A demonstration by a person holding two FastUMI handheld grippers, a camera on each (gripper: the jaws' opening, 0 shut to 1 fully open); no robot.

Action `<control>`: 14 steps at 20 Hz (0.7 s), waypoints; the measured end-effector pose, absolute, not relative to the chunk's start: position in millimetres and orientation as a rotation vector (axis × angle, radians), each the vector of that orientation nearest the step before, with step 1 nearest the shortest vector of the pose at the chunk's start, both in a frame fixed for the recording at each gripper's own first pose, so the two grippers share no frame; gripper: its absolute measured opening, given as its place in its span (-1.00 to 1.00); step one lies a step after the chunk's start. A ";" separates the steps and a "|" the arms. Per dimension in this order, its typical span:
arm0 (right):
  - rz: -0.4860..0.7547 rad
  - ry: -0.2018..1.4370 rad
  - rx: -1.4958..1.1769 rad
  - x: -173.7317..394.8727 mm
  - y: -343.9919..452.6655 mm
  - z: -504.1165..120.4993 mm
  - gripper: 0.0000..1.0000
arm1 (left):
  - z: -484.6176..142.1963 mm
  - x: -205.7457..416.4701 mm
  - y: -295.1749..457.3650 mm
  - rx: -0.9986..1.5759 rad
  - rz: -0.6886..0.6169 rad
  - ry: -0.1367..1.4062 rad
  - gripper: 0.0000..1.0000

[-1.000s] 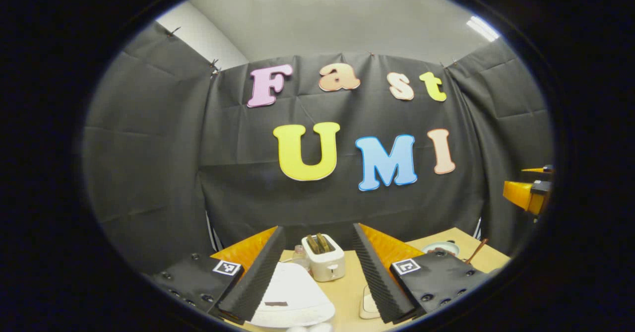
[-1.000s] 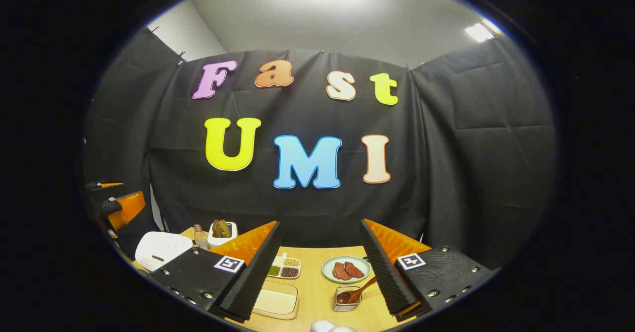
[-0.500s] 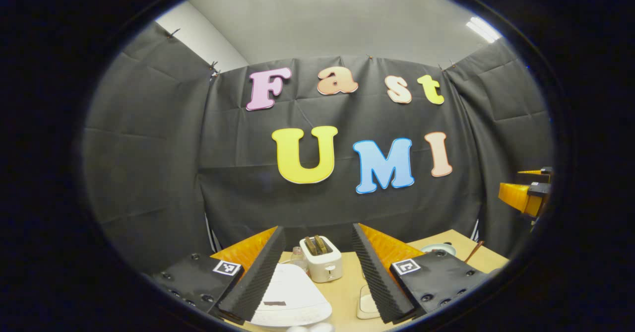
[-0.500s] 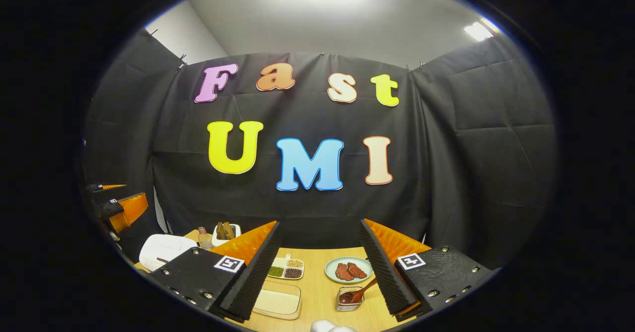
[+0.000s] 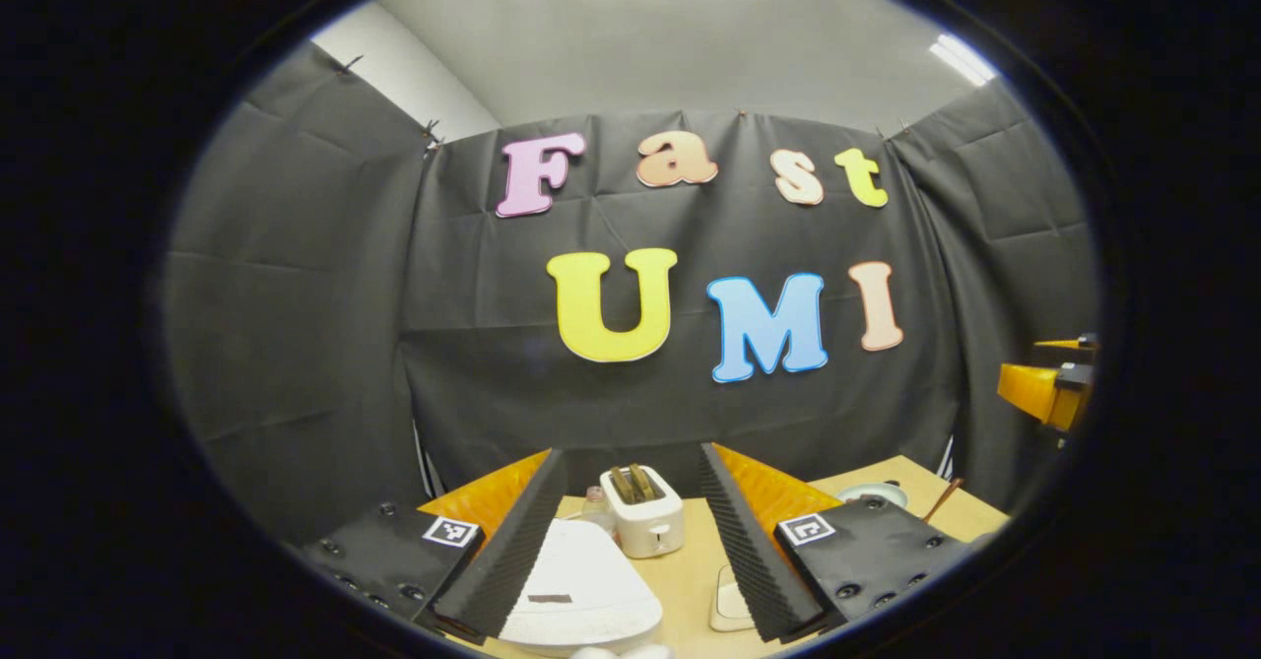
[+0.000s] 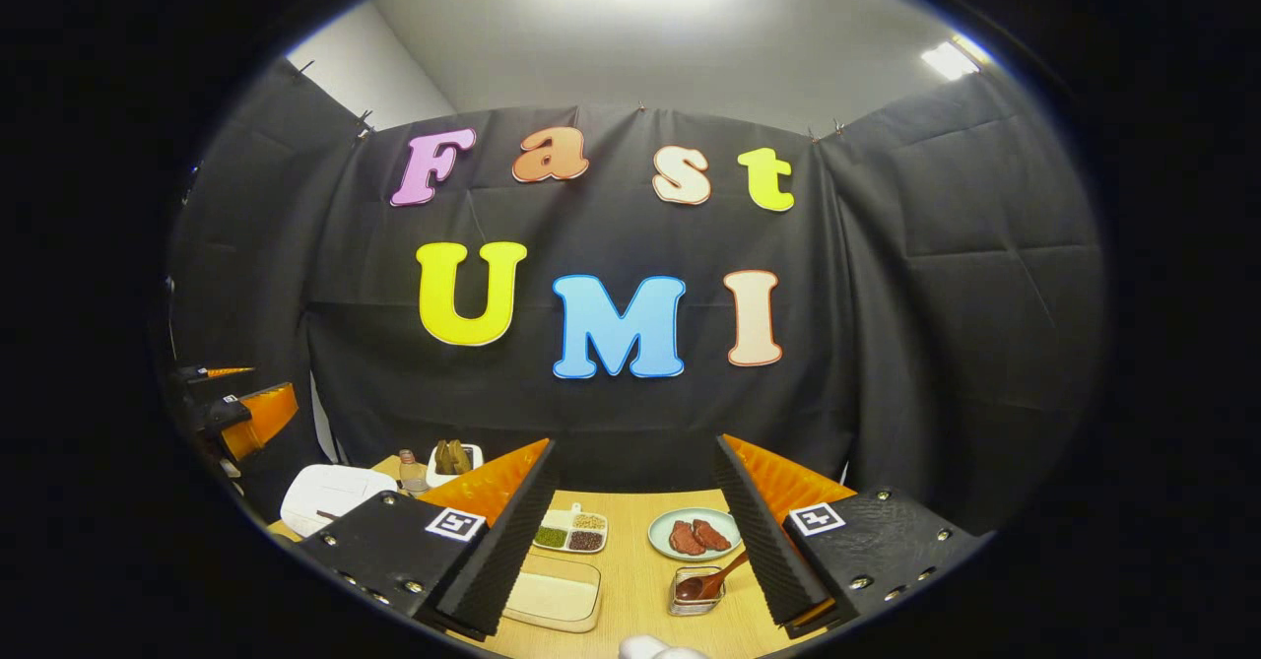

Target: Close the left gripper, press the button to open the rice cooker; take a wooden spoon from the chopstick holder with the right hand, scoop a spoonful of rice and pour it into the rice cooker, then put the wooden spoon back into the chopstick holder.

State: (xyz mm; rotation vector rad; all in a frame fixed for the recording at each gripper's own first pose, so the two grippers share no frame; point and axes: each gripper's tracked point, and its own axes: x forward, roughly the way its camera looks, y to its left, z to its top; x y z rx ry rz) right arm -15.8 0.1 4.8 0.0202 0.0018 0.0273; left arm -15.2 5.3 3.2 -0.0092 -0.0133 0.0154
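Note:
The white rice cooker (image 5: 576, 590), lid down, lies low between the fingers of my left gripper (image 5: 631, 454), which is open and holds nothing. It also sits at the table's left end as the rice cooker (image 6: 335, 492). My right gripper (image 6: 635, 442) is open and bare above the table. Below it stand a small glass chopstick holder (image 6: 697, 590) with a wooden spoon (image 6: 717, 576) leaning out to the right, and a shallow tray of rice (image 6: 552, 595). Each gripper appears at the edge of the other's view: right gripper (image 5: 1049, 388), left gripper (image 6: 241, 413).
A white toaster (image 5: 645, 521) and a small bottle (image 5: 594, 503) stand behind the cooker. A divided dish of beans (image 6: 569, 533) and a plate with meat (image 6: 695, 534) sit behind the rice tray. The wooden table (image 6: 630, 541) ends at the black cloth.
Both grippers stay open and nearly still. The right gripper view has drifted slightly, so the table items sit a little farther right and lower.

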 end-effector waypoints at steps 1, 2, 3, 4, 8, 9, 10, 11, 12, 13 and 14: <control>0.028 0.007 0.025 -16.3 0.3 4.0 0.93 | 3.8 -16.3 5.3 -0.011 0.015 -0.011 0.88; 0.030 0.010 0.029 -17.3 0.8 2.6 0.93 | 1.9 -16.3 4.9 -0.015 0.016 -0.009 0.87; 0.030 0.013 0.029 -17.1 0.5 2.1 0.93 | 1.6 -16.4 5.8 -0.017 0.018 -0.006 0.86; 0.032 0.013 0.028 -18.4 0.2 1.5 0.93 | 1.3 -16.7 6.3 -0.020 0.013 -0.007 0.86; 0.038 0.020 0.037 -19.5 3.6 0.2 0.93 | -2.9 -16.8 12.5 -0.031 0.026 0.003 0.89; 0.040 0.021 0.036 -19.2 4.8 0.7 0.93 | -4.1 -16.1 12.4 -0.037 0.021 0.009 0.89; 0.045 0.022 0.031 -19.9 5.9 -0.3 0.93 | -7.2 -16.2 13.7 -0.044 0.018 0.016 0.87; 0.049 0.023 0.026 -20.2 7.7 0.0 0.93 | -7.4 -16.8 15.3 -0.047 0.016 0.019 0.86; 0.050 0.020 0.021 -21.9 8.0 -0.1 0.93 | -9.3 -16.3 15.4 -0.046 0.012 0.020 0.86; 0.049 0.017 0.020 -22.5 7.6 0.3 0.92 | -10.1 -15.9 15.2 -0.043 0.013 0.027 0.84; 0.051 0.012 0.020 -23.3 8.8 1.0 0.92 | -11.8 -15.7 15.9 -0.041 0.008 0.029 0.51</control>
